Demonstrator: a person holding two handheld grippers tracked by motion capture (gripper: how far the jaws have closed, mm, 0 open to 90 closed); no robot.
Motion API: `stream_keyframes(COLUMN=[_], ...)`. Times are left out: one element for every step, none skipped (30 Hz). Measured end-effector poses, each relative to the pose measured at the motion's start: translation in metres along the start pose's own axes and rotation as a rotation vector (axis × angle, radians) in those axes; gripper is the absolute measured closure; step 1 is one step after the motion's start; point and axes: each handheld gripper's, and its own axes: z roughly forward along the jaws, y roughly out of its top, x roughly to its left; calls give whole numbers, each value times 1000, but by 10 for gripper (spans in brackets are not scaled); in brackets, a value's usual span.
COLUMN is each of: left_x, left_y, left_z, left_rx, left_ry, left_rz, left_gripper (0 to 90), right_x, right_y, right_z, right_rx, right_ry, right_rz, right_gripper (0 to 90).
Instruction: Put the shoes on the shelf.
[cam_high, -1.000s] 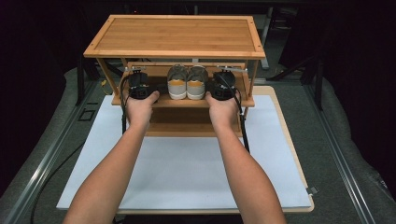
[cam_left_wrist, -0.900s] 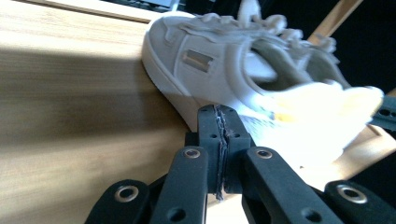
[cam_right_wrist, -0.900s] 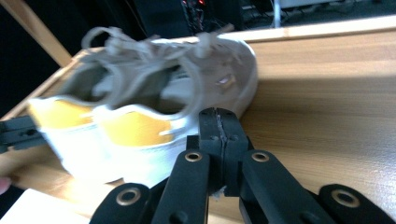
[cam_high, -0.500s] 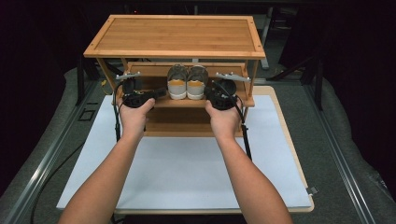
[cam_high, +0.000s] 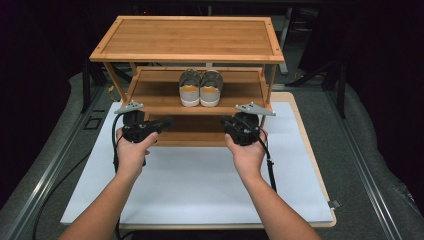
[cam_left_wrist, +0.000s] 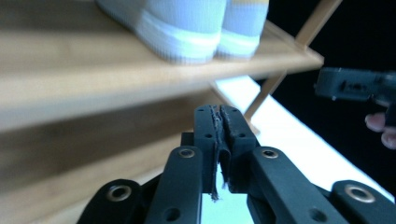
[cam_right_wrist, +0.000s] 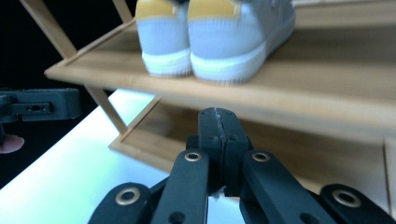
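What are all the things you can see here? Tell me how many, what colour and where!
rack: one, light brown wood with three shelves, at the far end of the table.
shoes: two, grey with yellow heel tabs and white soles, side by side on the middle shelf, heels toward the person.
mat: one, white, spread on the table in front of the rack.
table: one, wood rim showing around the mat.
floor: grey, around the table.
left hand-held gripper: one, black, in front of the rack's lowest shelf; jaws almost together, just been opening a little, nothing between them.
right hand-held gripper: one, black, low in front of the rack, jaws shut, empty.
forearms: two, bare, coming in from the bottom edge.
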Motion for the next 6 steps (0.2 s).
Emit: stream_keyframes(left_x=[0,-1,-1,-1,-2,-2], left_y=[-4,-9,-14,-14,-21,-26], left_z=[-2,-5,-7,-7,-11,-13], left_rx=[9,18,22,22,24,28], left_ry=[0,0,-7,-7,-4,-4], left_rz=[9,18,25,25,38,46], left_gripper=[841,828,815,795,795,773], right_x=[0,0,1,1,1,2], right_y=[-5,-10,-16,-16,-22,-30], right_z=[-1,-3,-5,-5,-7,-11], right_rx=[5,12,9,9,16,20], right_ry=[2,12,13,13,10,16], right_rz=[-1,-6,-9,-9,-20,-35], right_gripper=[899,893,880,880,859,838])
